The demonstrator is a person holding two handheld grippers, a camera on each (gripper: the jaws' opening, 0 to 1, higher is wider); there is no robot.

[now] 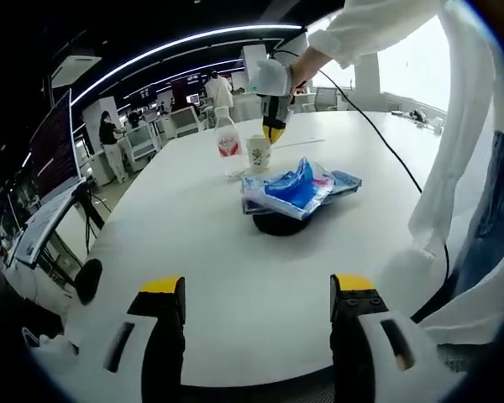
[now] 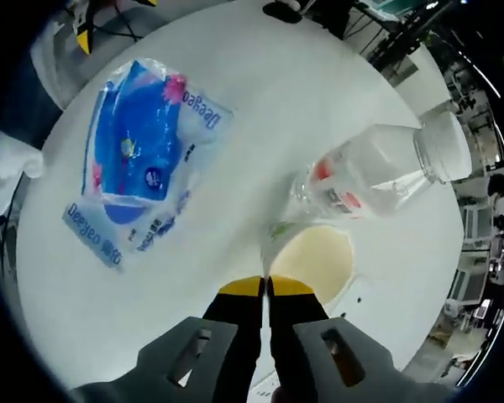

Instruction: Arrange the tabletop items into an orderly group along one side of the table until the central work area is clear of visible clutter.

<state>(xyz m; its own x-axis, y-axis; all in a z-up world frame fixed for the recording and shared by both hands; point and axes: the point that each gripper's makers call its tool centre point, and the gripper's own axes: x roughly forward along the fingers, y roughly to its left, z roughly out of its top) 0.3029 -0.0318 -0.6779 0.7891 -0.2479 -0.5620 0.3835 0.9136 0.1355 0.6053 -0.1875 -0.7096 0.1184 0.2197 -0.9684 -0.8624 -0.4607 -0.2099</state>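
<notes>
A paper cup (image 1: 259, 154) stands on the far part of the white table (image 1: 235, 277), next to a clear water bottle (image 1: 228, 137) with a red label. Nearer lies a blue plastic packet (image 1: 298, 189) on top of a black object (image 1: 277, 223). My right gripper (image 1: 273, 126), held by a hand, points down onto the cup. From above, my right gripper (image 2: 266, 287) is shut on the rim of the paper cup (image 2: 319, 260), with the bottle (image 2: 378, 172) just behind it and the packet (image 2: 143, 151) to the left. My left gripper (image 1: 257, 290) hovers open above the table's near edge.
A black cable (image 1: 386, 143) runs across the table to the right gripper. The person's white sleeve (image 1: 462, 151) hangs at the right. Desks, screens and standing people (image 1: 113, 143) fill the room beyond the table's left edge.
</notes>
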